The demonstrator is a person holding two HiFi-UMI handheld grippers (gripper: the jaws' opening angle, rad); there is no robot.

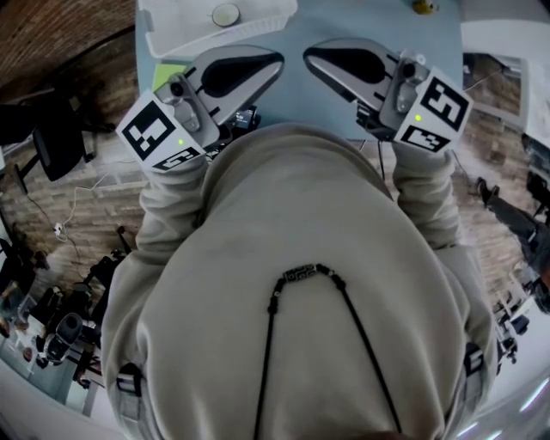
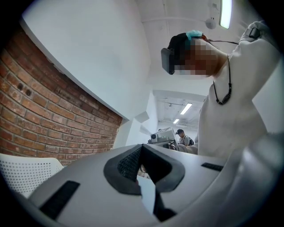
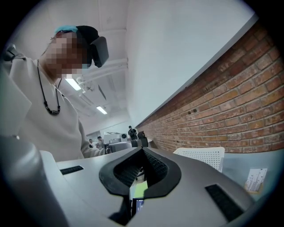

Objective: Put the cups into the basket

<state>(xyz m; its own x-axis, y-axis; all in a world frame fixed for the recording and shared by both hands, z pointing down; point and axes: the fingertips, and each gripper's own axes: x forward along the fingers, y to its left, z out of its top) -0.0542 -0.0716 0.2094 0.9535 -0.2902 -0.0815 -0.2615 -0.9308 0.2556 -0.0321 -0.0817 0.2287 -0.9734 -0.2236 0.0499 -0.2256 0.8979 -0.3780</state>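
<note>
A white perforated basket point(image 1: 185, 33) lies at the far edge of the pale blue table point(image 1: 296, 94), with one round pale cup-like thing point(image 1: 226, 14) inside it. Both grippers are held up close to the person's chest, their tips turned toward each other. My left gripper point(image 1: 273, 60) has its jaws together and nothing between them; in its own view the tips point(image 2: 141, 146) meet, and the basket point(image 2: 22, 170) shows low on the left. My right gripper point(image 1: 311, 53) is likewise shut and empty point(image 3: 143, 150), with the basket point(image 3: 204, 155) to its right.
The person's beige sweater fills the lower head view. A green note point(image 1: 168, 76) lies on the table's left, a small yellow thing point(image 1: 421, 7) at the far right. Brick walls flank the table. A paper card point(image 3: 255, 179) sits low on the right.
</note>
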